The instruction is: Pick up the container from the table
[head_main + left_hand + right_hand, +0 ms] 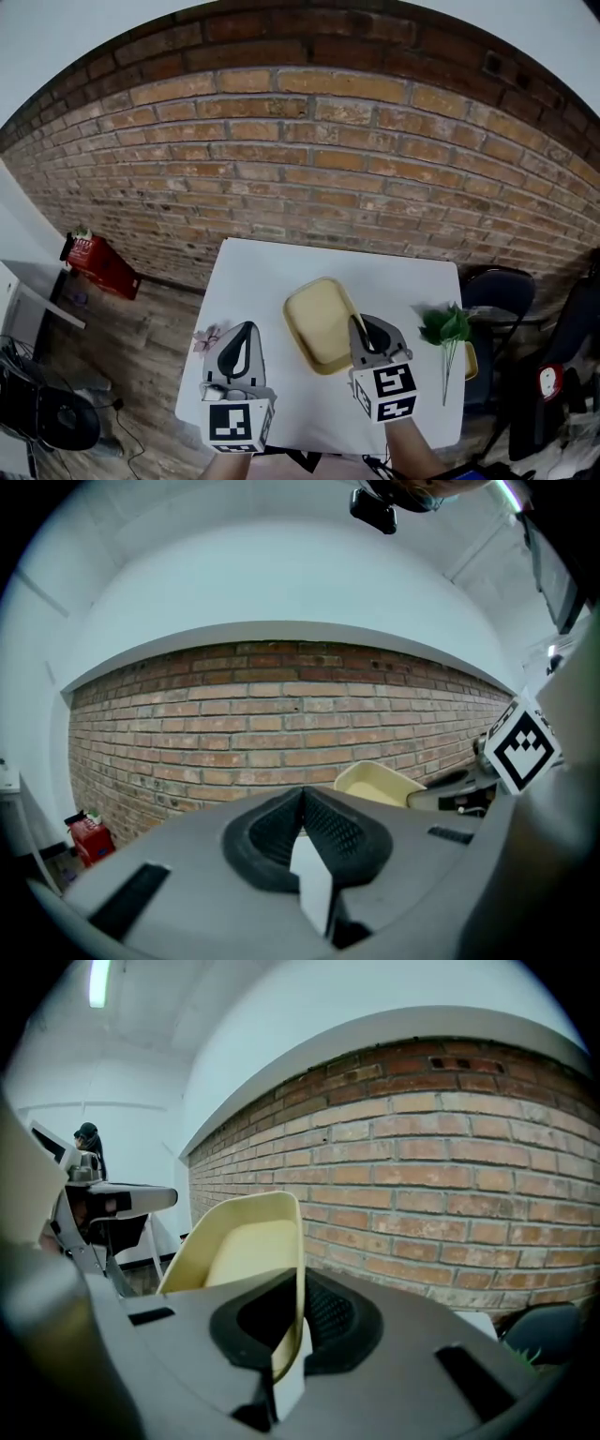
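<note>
Two tools: right tool (359, 326), lower centre, pinches the container (317, 321) by its thin rim, so it hangs tilted above the desk (272, 272); left tool (246, 330), lower left, is closed and empty.

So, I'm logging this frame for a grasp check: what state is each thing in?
container: rim clamped in the right jaws, tilted.
right gripper: shut on container's rim.
left gripper: jaws shut, empty.
green sprig: lying on table.
pink flower: lying at table's edge.
</note>
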The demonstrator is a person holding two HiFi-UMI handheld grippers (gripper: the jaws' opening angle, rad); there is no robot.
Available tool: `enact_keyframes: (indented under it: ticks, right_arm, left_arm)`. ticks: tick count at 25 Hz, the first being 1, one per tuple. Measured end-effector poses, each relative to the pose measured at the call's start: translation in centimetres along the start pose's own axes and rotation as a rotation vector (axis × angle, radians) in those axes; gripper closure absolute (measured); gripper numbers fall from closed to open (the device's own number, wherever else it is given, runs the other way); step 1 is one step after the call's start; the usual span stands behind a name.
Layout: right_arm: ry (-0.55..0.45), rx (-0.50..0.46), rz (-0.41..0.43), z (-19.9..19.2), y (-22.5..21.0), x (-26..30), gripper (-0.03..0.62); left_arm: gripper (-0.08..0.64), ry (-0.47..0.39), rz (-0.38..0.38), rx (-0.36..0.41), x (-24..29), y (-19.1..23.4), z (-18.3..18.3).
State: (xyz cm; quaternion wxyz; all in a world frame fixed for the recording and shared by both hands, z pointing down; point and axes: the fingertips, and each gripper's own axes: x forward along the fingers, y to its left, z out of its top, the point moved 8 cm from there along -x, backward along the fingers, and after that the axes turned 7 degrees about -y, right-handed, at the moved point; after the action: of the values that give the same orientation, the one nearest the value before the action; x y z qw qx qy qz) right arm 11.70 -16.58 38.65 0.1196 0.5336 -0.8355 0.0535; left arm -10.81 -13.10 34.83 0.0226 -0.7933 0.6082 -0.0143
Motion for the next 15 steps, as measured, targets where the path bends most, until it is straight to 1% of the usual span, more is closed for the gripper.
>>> enact_keyframes:
  ticks: [15]
  right_arm:
    - [-0.123,-0.056,-0.032,5.0,0.0,-3.2,0.588]
  left_arm:
    - [0.551,-0.108,0.009,0.021,-1.4,-0.3,4.2]
